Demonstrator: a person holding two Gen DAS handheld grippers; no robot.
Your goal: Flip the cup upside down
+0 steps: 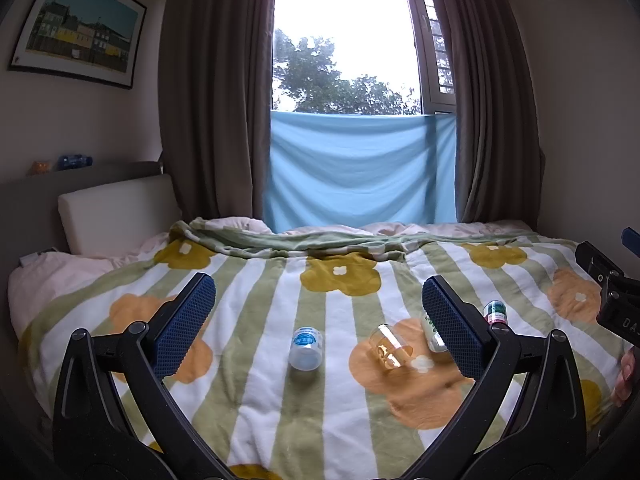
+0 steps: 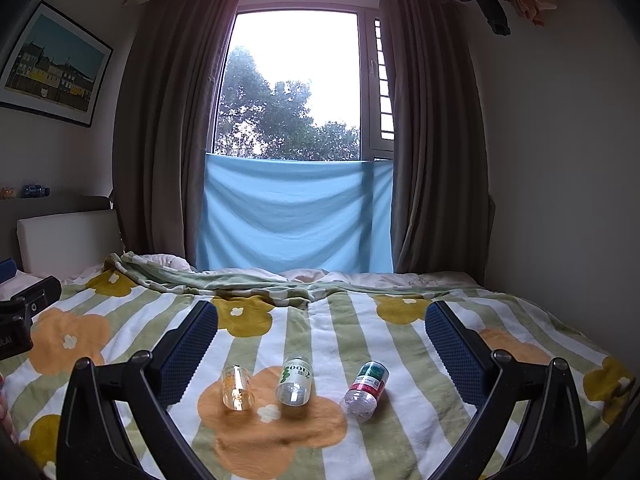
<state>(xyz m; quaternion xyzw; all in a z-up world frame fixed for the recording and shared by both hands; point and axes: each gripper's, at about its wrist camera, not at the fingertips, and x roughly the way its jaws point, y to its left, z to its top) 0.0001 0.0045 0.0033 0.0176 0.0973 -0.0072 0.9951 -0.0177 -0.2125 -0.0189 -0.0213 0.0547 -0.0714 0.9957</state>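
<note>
A small clear amber-tinted cup (image 1: pixel 390 346) rests on the flowered blanket (image 1: pixel 260 400), leaning over on an orange flower. In the right wrist view the cup (image 2: pixel 237 388) sits left of centre. My left gripper (image 1: pixel 320 328) is open and empty, held above the blanket with the cup between its fingers and a little ahead. My right gripper (image 2: pixel 322 354) is open and empty, also above the blanket, with the cup near its left finger (image 2: pixel 190 354).
A white-and-blue bottle (image 1: pixel 306 348) lies left of the cup. A green-labelled bottle (image 2: pixel 295 380) and a red-and-green-labelled bottle (image 2: pixel 366 386) lie right of it. A folded blanket edge (image 1: pixel 320 244), curtains and a window stand behind. A headboard cushion (image 1: pixel 116 208) is at left.
</note>
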